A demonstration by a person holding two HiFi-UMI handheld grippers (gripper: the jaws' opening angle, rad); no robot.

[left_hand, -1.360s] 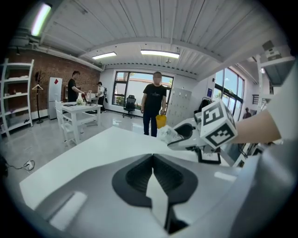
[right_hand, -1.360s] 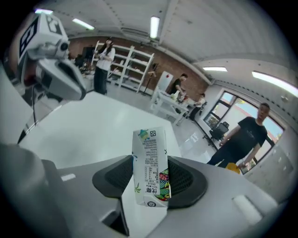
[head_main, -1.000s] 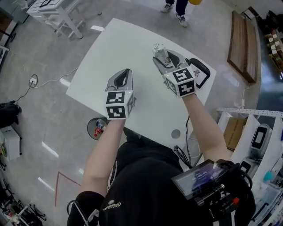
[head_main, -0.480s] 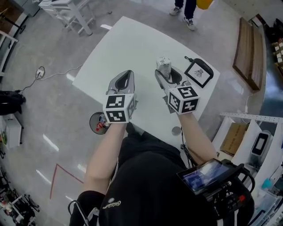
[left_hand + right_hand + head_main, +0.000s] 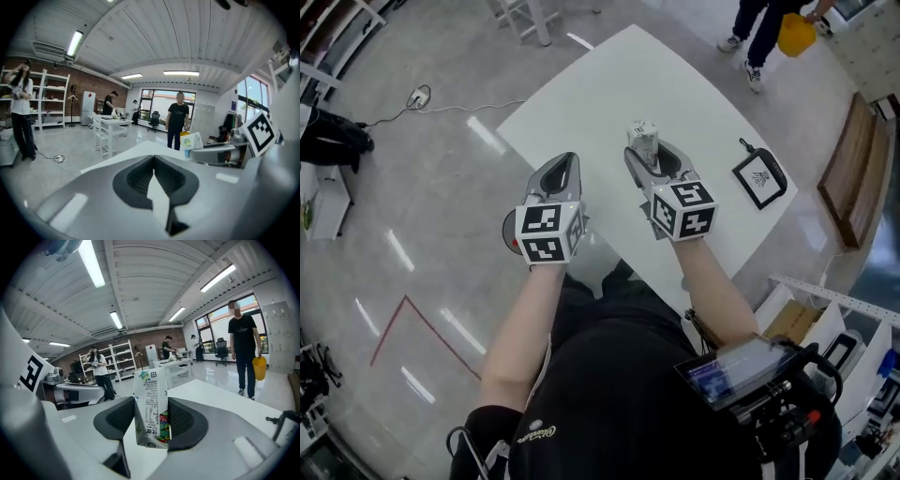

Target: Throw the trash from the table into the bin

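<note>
Right gripper (image 5: 649, 157) grasps white printed paper carton (image 5: 151, 404) low, left gripper (image 5: 567, 161) clenched empty; top-heavy carton could slip out short of the round dark bin (image 5: 507, 228).

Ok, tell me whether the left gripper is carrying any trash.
No: the left gripper has its jaws closed on each other, with nothing between them.

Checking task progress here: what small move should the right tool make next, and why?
Probably swing the right tool leftward past the table edge toward the bin on the floor. Its jaws grip the drink carton upright over the tabletop, while the bin shows partly hidden behind the left tool, so the carton isn't over it yet.
</note>
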